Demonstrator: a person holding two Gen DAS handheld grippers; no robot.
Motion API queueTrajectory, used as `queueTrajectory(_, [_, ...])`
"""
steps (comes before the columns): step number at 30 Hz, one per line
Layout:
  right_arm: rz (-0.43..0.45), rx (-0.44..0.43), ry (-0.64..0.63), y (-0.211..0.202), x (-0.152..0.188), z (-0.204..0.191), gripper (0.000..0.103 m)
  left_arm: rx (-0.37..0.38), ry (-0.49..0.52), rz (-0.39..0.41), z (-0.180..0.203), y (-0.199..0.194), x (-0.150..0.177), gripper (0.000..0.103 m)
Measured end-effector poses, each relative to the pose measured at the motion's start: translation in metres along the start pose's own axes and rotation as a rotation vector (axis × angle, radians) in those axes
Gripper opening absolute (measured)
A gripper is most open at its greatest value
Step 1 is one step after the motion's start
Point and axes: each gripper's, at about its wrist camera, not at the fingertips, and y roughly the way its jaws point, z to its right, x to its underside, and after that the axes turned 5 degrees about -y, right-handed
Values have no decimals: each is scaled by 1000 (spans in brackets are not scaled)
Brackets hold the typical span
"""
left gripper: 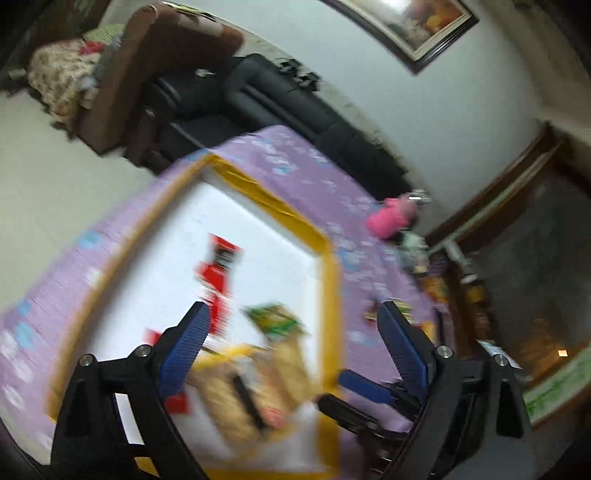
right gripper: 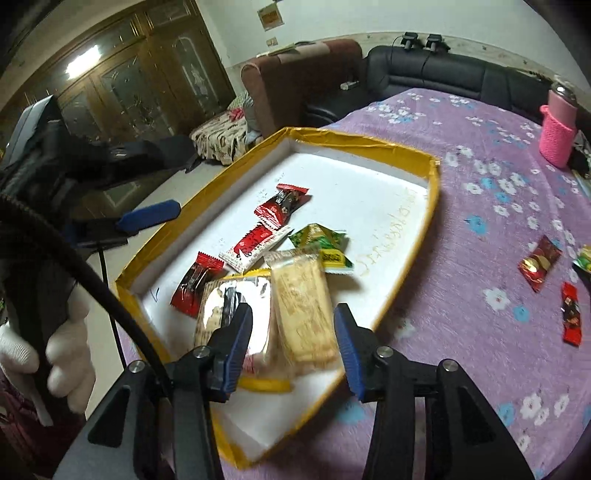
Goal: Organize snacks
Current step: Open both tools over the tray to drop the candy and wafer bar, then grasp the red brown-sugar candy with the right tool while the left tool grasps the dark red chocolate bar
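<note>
While my right hand-held gripper (right gripper: pixel 293 345) hangs released over the cracker packet (right gripper: pixel 303 310), a careless withdrawal could drag it off the tray (right gripper: pixel 435 192).

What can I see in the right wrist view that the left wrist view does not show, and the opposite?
Only the right wrist view shows the loose snacks on the purple cloth: a red packet and a smaller red packet outside the tray. It also shows a gloved hand and the open left gripper seen from outside.

Only the left wrist view shows a framed picture on the wall.

Both show the yellow-rimmed tray with snacks inside, the cracker packs, the green packet, the pink bottle and the dark sofa.
</note>
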Motion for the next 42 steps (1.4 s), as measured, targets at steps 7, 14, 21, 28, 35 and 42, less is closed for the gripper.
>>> queueTrajectory(7, [74, 69, 73, -48, 28, 39, 50, 142, 4, -101, 43, 15, 43, 91])
queueTrajectory(14, [106, 201, 235, -98, 74, 119, 54, 140, 58, -209, 71, 39, 74, 92])
queueTrajectory(21, [118, 312, 382, -128, 103, 187, 54, 131, 84, -280, 79, 61, 94, 95])
queueTrajectory(28, [69, 308, 375, -89, 76, 208, 54, 61, 214, -269, 98, 60, 104, 83])
queueTrajectory(35, [38, 353, 330, -48, 49, 213, 54, -33, 308, -244, 115, 71, 83, 78])
queueTrajectory(42, [13, 430, 230, -39, 49, 205, 33, -123, 392, -291, 143, 141, 59, 78])
